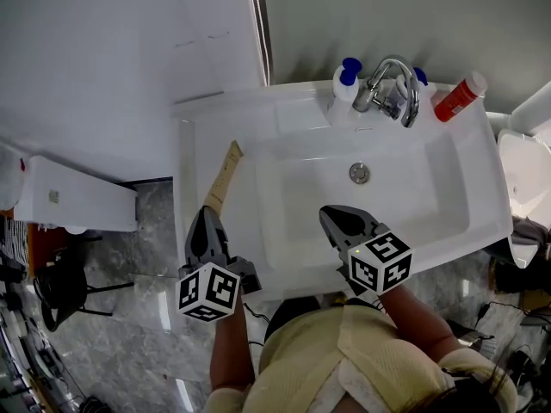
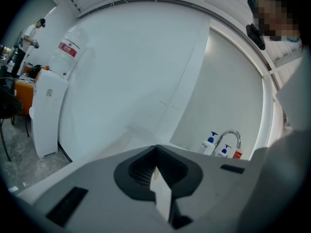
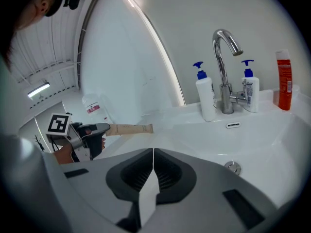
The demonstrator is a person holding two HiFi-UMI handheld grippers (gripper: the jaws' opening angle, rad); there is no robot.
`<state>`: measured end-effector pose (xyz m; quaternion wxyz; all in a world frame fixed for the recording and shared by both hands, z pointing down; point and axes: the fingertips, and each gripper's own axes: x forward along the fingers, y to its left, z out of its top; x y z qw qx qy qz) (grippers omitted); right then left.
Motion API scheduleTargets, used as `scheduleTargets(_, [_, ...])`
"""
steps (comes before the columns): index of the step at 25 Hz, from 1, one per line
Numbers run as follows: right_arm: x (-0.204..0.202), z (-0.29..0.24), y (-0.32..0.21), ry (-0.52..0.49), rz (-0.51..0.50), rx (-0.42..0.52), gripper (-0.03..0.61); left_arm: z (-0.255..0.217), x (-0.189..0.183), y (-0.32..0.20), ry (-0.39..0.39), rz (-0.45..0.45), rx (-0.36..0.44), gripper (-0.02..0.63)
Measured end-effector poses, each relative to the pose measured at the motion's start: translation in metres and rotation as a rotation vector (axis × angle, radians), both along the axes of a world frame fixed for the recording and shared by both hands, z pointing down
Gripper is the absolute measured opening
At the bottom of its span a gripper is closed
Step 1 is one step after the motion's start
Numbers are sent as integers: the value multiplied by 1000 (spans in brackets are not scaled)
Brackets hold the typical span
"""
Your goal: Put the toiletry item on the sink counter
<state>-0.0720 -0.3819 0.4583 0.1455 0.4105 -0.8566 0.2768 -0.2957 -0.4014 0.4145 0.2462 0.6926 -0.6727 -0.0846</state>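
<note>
Of the two grippers, the left gripper [image 1: 207, 215] was clamped on the end of the one tube [image 1: 225, 172]. The tube was long, flat and light brown, and it pointed up the frame over the left side of the white sink counter [image 1: 191, 149]. The right gripper [image 1: 334, 218] was closed on nothing, over the basin [image 1: 413, 198]. At the top stood one tap [image 1: 392, 83], two white pump bottles [image 1: 344, 89] with blue tops, and one red bottle [image 1: 458, 98].

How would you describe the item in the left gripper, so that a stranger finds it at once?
Find the white sink, then the counter left of its basin. Over it the left gripper holds a long flat tube. It alone is tan and held level; the white pump bottle and red bottle by the faucet stand upright.
</note>
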Motion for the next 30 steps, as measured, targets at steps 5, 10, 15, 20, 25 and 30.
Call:
scheduleTargets(5, [-2, 5, 0, 5, -5, -8, 28, 11, -6, -3, -62, -26, -50, 37])
scheduleTargets(10, [-5, 8, 0, 8, -12, -15, 28, 28, -9, -2, -146, -29, -144, 37])
scheduleTargets(15, [-7, 8, 0, 9, -15, -18, 28, 41, -9, -1, -260, -5, -221, 37])
scheduleTargets(20, [-10, 7, 1, 9, -18, -14, 28, 50, -4, 2, -353, 45, -255, 38])
scheduleTargets(25, [-12, 6, 4, 7, -17, -13, 28, 59, -1, 4, -378, 87, -277, 38])
scheduleTargets(30, [-13, 5, 6, 8, -8, -11, 28, 59, -7, 5, -408, 77, -281, 38])
